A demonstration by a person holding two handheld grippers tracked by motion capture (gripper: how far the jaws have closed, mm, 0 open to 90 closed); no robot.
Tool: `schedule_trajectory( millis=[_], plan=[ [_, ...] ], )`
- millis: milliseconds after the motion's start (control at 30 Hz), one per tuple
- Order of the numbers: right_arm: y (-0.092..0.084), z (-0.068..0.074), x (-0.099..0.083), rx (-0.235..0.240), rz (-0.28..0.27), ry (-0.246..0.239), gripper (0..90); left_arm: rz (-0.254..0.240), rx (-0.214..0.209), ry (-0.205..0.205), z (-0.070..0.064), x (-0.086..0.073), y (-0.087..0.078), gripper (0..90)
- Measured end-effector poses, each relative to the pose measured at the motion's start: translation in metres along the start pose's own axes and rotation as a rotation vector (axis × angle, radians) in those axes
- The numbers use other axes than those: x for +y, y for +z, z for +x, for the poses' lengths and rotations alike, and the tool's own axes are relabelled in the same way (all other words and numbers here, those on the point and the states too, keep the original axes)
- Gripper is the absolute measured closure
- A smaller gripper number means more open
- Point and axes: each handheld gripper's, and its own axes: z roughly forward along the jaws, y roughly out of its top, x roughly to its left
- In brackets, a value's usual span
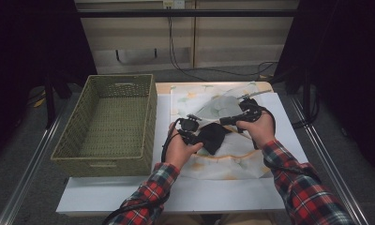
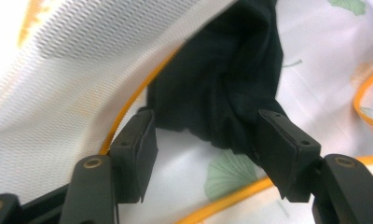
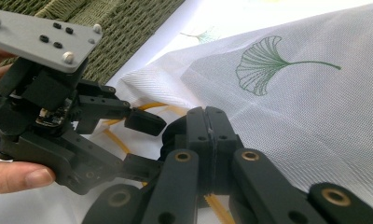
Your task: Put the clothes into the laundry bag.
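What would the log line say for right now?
left hand-held gripper: open around black cloth | right hand-held gripper: shut on mesh bag | basket: beside

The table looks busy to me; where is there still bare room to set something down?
Free: the white table strip along the near edge between the sleeves, the inside of the wicker basket, and a narrow margin right of the mesh bag. Crowded: the middle, where both grippers and the black cloth meet.

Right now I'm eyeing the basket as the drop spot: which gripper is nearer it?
Left. The left gripper is beside the wicker basket; the right gripper sits farther away, over the mesh bag.
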Motion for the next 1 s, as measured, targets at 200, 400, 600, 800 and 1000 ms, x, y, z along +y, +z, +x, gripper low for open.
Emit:
schedule_trajectory(
  millis=[200, 400, 600, 800, 1000],
  plan=[
    [0.000, 0.000, 0.000, -0.002, 0.000, -0.001, 90.0, 0.013, -0.013, -0.021, 0.000, 0.000, -0.005, 47.1],
    [-0.001, 0.000, 0.001, -0.001, -0.001, 0.003, 90.0, 0.040, -0.032, -0.050, 0.000, -0.003, -0.006, 62.3],
    [0.000, 0.000, 0.000, -0.001, 0.001, 0.002, 90.0, 0.062, -0.061, -0.069, -0.003, -0.002, -0.001, 75.2],
    [-0.001, 0.000, 0.001, 0.001, -0.002, 0.002, 90.0, 0.053, -0.060, -0.078, -0.005, -0.002, 0.007, 85.0],
    [-0.001, 0.000, 0.000, 0.000, 0.000, 0.004, 90.0, 0.045, -0.055, -0.076, -0.006, -0.002, 0.011, 89.5]
  ],
)
